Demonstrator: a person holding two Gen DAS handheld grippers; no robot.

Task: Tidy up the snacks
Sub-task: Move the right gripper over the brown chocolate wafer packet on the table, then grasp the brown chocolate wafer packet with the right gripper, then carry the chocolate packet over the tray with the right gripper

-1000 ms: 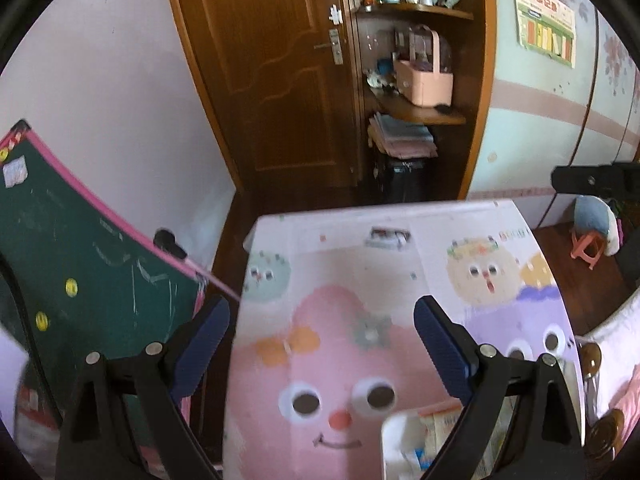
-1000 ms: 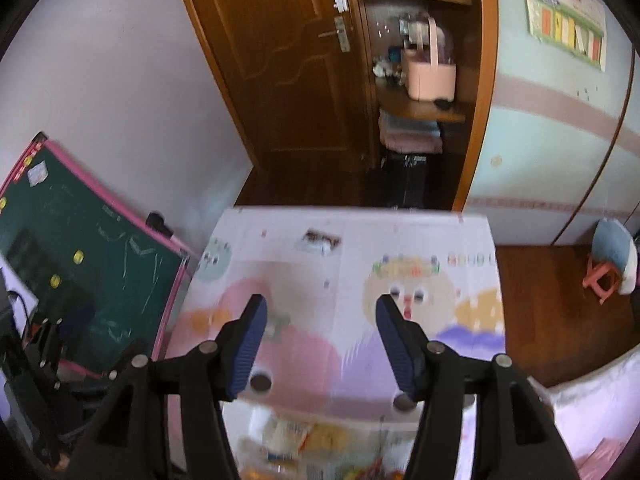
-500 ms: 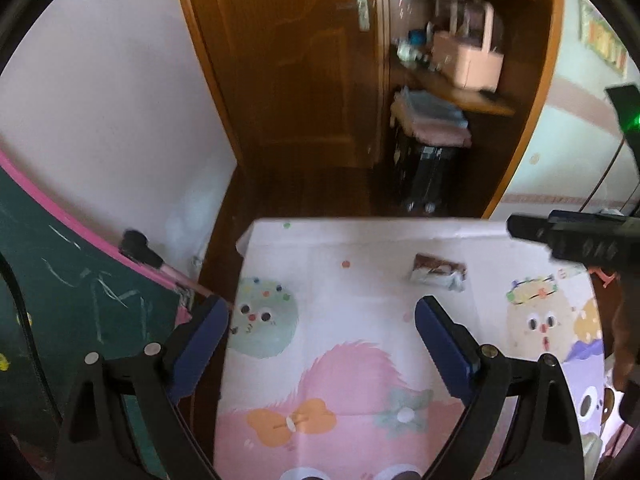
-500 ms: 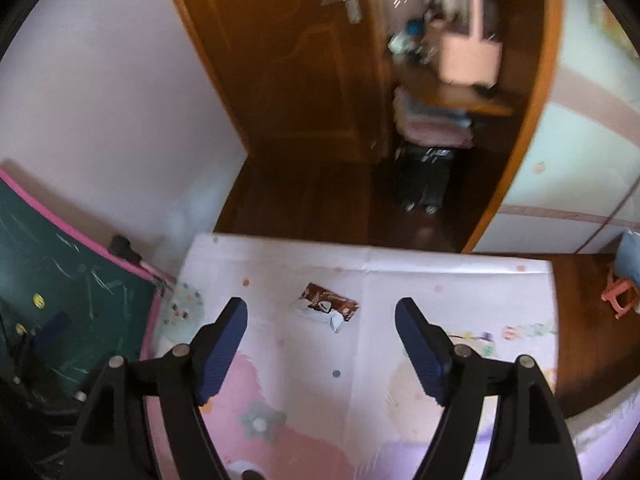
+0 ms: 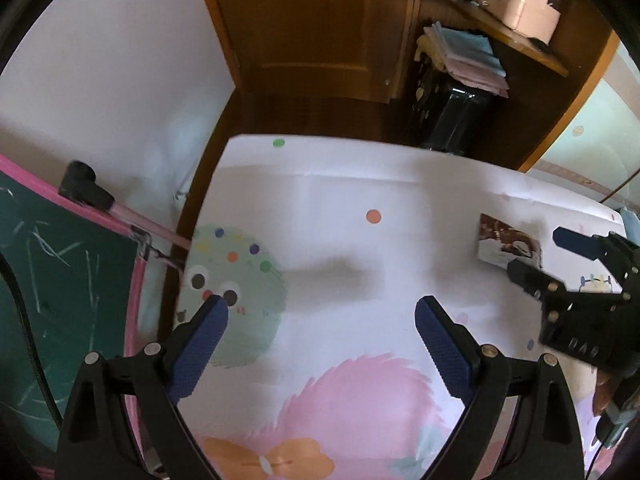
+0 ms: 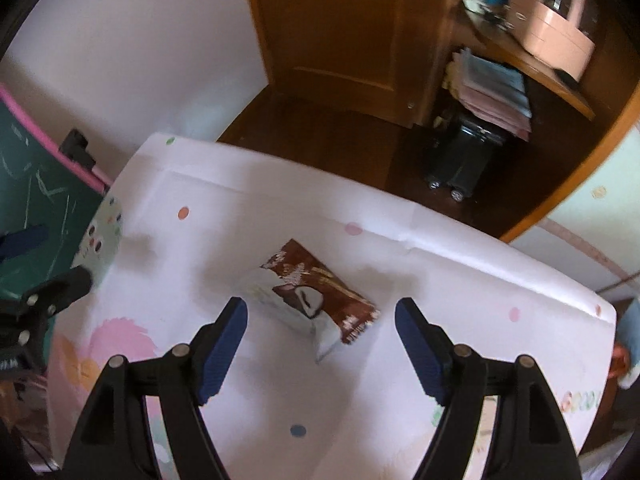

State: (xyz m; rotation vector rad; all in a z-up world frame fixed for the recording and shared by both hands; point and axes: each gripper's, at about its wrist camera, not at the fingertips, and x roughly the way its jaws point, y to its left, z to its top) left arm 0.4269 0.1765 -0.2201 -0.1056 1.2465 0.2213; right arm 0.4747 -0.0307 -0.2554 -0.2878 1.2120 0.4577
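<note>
A brown and white snack packet (image 6: 316, 296) lies flat on the cartoon-printed tablecloth (image 6: 440, 260), near the table's far end. My right gripper (image 6: 320, 306) hangs just above it, pointing steeply down. Its jaws are open and the packet lies between the blue pads (image 6: 224, 336), which do not touch it. In the left wrist view the same packet (image 5: 508, 246) shows at the right, with the right gripper (image 5: 538, 256) over it. My left gripper (image 5: 320, 316) is open and empty above bare cloth (image 5: 360, 200), left of the packet.
A green chalkboard with a pink frame (image 5: 60, 280) leans at the table's left side. Beyond the far edge are dark wooden floor, a wooden door (image 5: 320, 20), a black wheeled bin under folded cloths (image 5: 452, 112) and a pink basket on a shelf (image 5: 520, 12).
Both grippers have dropped and moved toward the far end of the table. The packet now sits between the right jaws, which stand wider. The snack container at the near edge has left view.
</note>
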